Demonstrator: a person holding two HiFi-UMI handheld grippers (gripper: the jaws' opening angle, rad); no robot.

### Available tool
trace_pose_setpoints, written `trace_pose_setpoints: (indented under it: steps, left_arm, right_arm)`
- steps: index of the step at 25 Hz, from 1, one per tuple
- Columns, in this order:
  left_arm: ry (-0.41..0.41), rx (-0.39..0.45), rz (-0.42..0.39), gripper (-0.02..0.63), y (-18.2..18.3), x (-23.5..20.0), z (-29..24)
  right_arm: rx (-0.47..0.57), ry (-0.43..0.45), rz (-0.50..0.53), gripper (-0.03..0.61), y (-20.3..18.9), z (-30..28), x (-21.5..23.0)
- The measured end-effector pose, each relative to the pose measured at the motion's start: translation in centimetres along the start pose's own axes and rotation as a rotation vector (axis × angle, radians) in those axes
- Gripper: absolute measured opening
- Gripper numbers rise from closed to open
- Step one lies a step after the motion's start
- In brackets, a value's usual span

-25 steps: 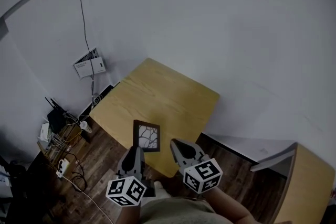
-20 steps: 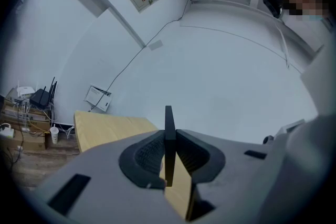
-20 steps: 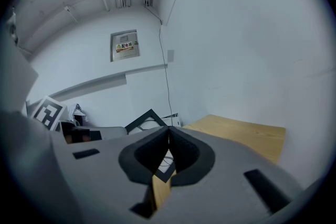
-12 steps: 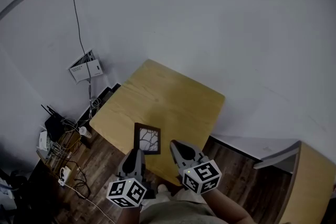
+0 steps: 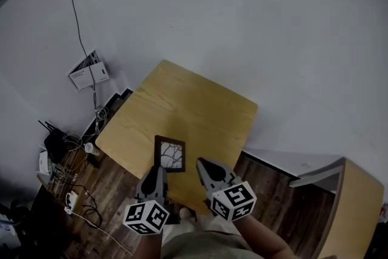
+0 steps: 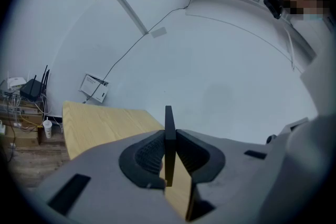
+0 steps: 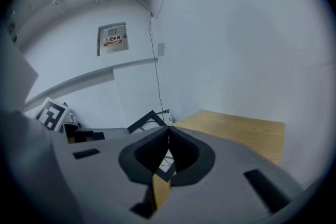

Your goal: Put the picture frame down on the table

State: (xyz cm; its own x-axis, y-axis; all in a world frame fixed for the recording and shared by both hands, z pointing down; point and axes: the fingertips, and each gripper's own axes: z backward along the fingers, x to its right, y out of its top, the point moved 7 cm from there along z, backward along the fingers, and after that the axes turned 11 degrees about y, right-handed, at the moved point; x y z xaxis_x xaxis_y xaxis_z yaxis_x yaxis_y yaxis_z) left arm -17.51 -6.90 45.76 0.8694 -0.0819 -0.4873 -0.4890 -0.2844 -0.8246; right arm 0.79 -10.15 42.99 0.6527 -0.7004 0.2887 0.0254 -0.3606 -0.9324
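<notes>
Picture frame [image 6: 169, 118] edge-on, clamped between left gripper [image 6: 168, 140] fingers [image 6: 145, 152] over bench [image 5: 182, 103] near edge; right gripper [image 7: 168, 139] fingers pressed together, empty.

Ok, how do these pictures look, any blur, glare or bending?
Head view: dim and flat, no glare on the table, wall lines bowed. Left gripper view: fisheye with black corners, the frame edge-on and sharp, a mosaic patch at top right. Right gripper view: the same dark rim, wall lines curved, a mosaic patch at top left.
</notes>
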Motion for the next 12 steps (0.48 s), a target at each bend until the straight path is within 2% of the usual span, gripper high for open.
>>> trace_pose_setpoints:
  steps: [12]
  left_arm:
    - [0.052, -0.035, 0.031, 0.061, -1.1, -0.5, -4.0]
  right_arm:
    - [-0.058, 0.035, -0.008, 0.0, -0.5, -2.9, 3.4]
